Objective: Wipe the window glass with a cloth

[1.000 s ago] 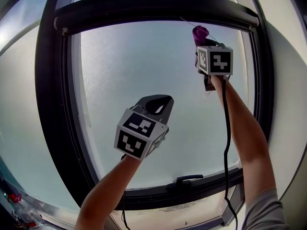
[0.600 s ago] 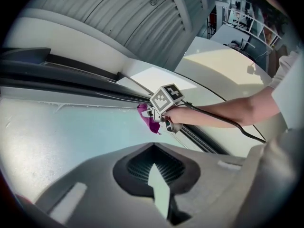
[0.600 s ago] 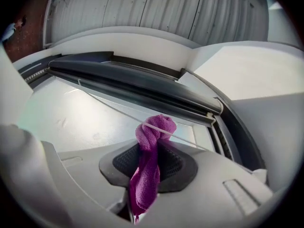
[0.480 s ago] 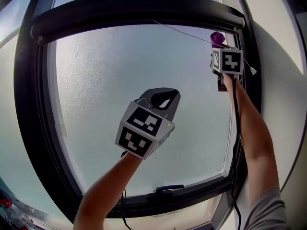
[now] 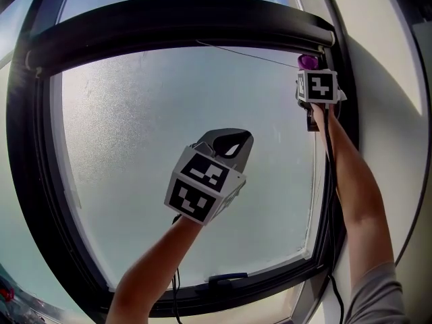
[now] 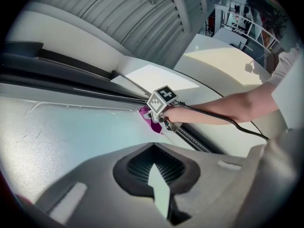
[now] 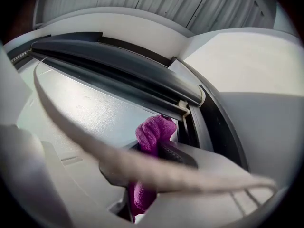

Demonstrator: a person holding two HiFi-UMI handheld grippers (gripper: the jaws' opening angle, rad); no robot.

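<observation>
Sliding toward 2 o'clock across the pane, the right gripper (image 5: pixel 310 69) now sits in the upper right corner of the window glass (image 5: pixel 169 133); a second ago it was further in from the side frame (image 5: pixel 329 201). Its fingers are clamped on the purple cloth (image 5: pixel 308 61). The cloth's bunched top pokes out beyond the fingers and meets the glass just below the dark top frame (image 5: pixel 182 15). The right gripper view shows the cloth pinched between both fingers. Near the middle of the pane the left gripper (image 5: pixel 232 140) hovers much as before, its fingers closed together with nothing between them. A handle (image 5: pixel 226 277) sits on the frame at 6 o'clock.
</observation>
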